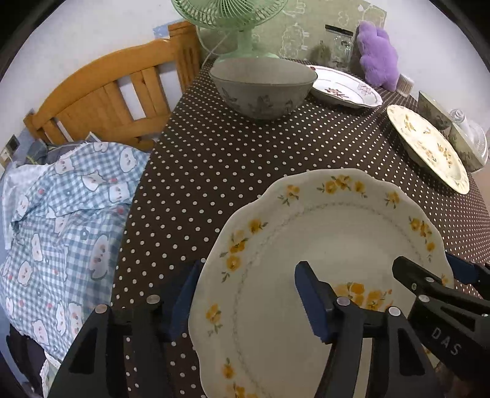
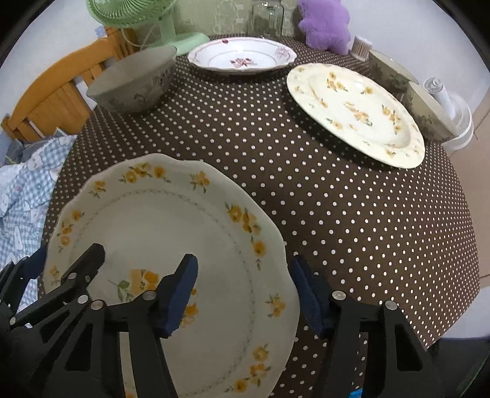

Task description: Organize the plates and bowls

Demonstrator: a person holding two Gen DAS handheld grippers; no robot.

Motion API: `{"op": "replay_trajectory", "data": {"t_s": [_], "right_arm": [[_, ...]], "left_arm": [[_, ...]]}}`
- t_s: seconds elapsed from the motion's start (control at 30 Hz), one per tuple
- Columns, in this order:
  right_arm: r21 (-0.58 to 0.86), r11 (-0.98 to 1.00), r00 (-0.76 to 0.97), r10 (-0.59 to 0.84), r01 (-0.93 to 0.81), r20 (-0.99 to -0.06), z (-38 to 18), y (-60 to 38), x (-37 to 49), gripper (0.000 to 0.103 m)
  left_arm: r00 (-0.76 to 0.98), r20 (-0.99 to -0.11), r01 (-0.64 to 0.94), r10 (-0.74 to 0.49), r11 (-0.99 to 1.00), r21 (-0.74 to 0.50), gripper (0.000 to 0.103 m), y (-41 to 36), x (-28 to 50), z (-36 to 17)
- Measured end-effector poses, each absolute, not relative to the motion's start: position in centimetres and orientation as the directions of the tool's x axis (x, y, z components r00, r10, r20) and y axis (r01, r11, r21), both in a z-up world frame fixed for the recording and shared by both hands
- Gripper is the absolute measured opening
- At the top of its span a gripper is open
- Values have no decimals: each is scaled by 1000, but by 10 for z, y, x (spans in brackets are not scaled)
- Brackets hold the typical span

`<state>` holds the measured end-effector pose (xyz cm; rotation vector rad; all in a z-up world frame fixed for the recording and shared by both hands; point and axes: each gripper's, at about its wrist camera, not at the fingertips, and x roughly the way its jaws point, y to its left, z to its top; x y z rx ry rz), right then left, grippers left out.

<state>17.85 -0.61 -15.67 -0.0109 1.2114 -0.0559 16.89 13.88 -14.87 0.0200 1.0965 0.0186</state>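
A scalloped white plate with yellow flowers (image 1: 306,232) (image 2: 171,232) lies on the brown dotted tablecloth (image 1: 229,159) near its front edge. My left gripper (image 1: 246,300) straddles the plate's left rim, one blue pad outside the rim and the other over the plate, with a gap on both sides. My right gripper (image 2: 243,294) straddles the right rim the same way. Each gripper also shows in the other's view: right gripper (image 1: 435,271), left gripper (image 2: 61,260). Neither pair of pads presses on the plate. Further back stand a grey bowl (image 1: 263,88) (image 2: 134,82) and a second yellow-flowered plate (image 2: 358,113).
A white plate with a red motif (image 2: 242,56) sits at the back, and two patterned bowls (image 2: 428,113) at the right edge. A green fan (image 2: 147,18), a glass jar (image 2: 266,15) and a purple plush (image 2: 324,24) line the wall. A wooden chair (image 1: 107,91) and checked cloth (image 1: 61,214) are on the left.
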Motion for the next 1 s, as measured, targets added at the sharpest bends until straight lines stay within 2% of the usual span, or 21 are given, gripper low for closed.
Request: {"op": "replay_trajectory", "data": {"t_s": [0.57,1.0], "right_arm": [[11,999,325,20,-32,-946,-158,-30,198,64],[18,1000,331,15,8,-944,-151,-88,216,64]], "left_arm": [[410,-910,-98,62,995,24,67,120,186,-148],[416,-908,-79,54,997,23,67,72,203,-145]]}}
